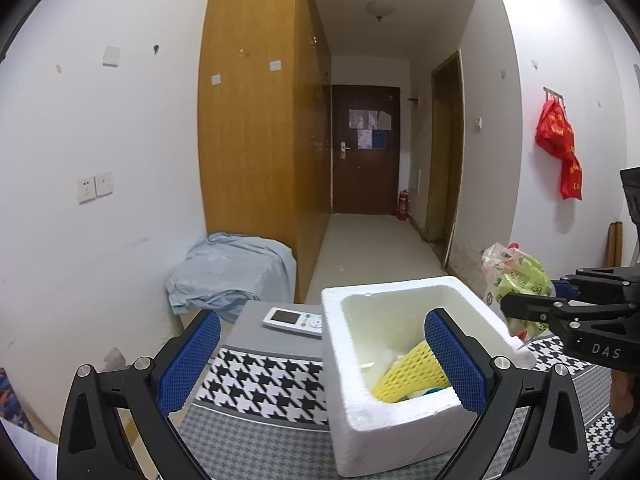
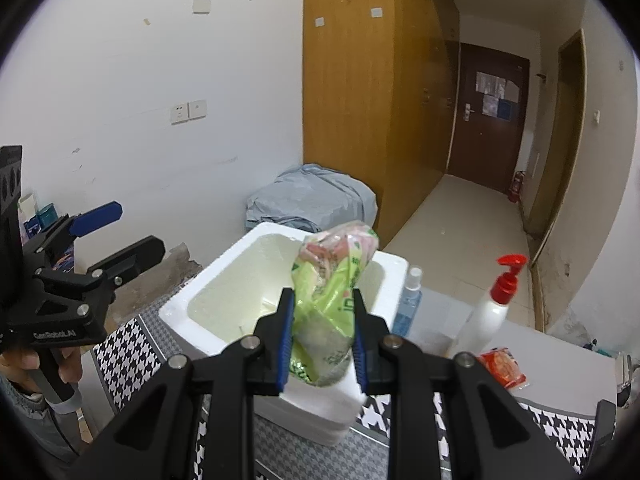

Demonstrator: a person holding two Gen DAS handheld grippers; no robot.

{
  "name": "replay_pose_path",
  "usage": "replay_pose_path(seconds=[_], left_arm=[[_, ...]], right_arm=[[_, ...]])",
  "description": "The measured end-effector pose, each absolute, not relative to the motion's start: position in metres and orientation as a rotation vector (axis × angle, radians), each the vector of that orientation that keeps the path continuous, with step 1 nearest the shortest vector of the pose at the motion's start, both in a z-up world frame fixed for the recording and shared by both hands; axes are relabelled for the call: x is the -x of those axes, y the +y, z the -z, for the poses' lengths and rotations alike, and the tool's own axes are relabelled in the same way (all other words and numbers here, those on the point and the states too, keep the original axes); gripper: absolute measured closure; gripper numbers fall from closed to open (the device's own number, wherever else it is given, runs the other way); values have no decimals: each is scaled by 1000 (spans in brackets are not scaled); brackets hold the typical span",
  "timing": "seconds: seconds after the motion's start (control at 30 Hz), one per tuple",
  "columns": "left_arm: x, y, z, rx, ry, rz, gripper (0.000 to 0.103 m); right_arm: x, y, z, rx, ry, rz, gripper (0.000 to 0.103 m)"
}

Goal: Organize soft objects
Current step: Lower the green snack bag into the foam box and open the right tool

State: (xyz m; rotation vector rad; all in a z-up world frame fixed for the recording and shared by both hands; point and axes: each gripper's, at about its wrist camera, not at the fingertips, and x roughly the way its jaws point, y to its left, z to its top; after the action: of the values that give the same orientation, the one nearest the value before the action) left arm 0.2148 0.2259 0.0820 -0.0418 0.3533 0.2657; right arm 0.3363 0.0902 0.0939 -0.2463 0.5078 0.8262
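A white foam box point(image 1: 360, 440) stands on the houndstooth tablecloth point(image 1: 264, 376), with yellow foam mesh point(image 1: 412, 372) lying inside. My left gripper point(image 1: 324, 360) is open and holds nothing. Its right blue pad hangs over the box's opening and its left pad is beside the box. My right gripper point(image 2: 322, 296) is shut on a crumpled green and pink plastic bag point(image 2: 332, 280), held over the near right part of the foam box point(image 2: 180, 312). In the left wrist view the right gripper point(image 1: 532, 308) and the plastic bag point(image 1: 516, 276) appear at the box's right. In the right wrist view the left gripper point(image 2: 128, 232) sits left of the box.
A remote control point(image 1: 294, 322) lies behind the box on the left. To its right stand a blue spray bottle point(image 2: 410, 304) and a red-topped pump bottle point(image 2: 496, 312), with a red packet point(image 2: 504, 368) nearby. A grey-blue cloth heap point(image 1: 232, 272) sits beyond the table by the wardrobe.
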Motion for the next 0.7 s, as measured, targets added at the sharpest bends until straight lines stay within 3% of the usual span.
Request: replay_pose_path(seconds=[0.7], left_arm=[[-190, 244, -86, 54, 351, -335, 1]], right_arm=[[-336, 131, -93, 265, 541, -917, 74]])
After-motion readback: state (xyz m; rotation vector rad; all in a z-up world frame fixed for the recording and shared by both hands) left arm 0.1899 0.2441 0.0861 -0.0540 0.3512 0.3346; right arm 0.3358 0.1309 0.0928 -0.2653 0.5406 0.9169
